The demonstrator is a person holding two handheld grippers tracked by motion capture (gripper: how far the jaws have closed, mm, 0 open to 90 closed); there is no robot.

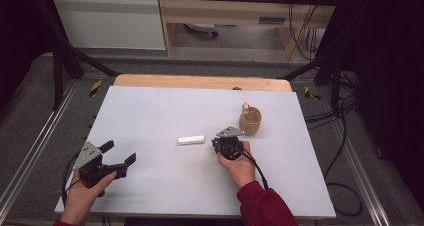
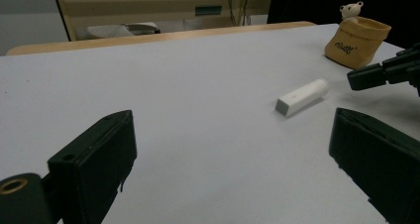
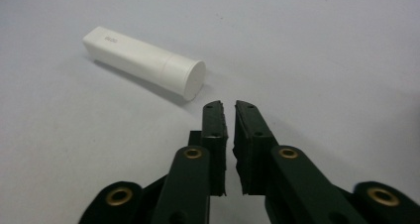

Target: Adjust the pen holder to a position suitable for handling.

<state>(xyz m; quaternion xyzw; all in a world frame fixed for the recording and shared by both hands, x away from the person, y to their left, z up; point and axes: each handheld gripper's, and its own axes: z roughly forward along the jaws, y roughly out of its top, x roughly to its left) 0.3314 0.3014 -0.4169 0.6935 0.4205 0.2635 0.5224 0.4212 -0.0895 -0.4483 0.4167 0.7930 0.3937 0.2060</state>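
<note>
**Right gripper clenched beside the white tube**

The white tube lies on its side near the middle of the table, its round cap end toward the right gripper. That gripper's 2 jaws are clenched together with nothing between them, their tips just short of the cap and not touching it. The left gripper sits well apart at the table's near left corner, jaws spread wide and empty. A small tan pouch with a tiny bear figure on its rim stands just beyond the right gripper.
</note>
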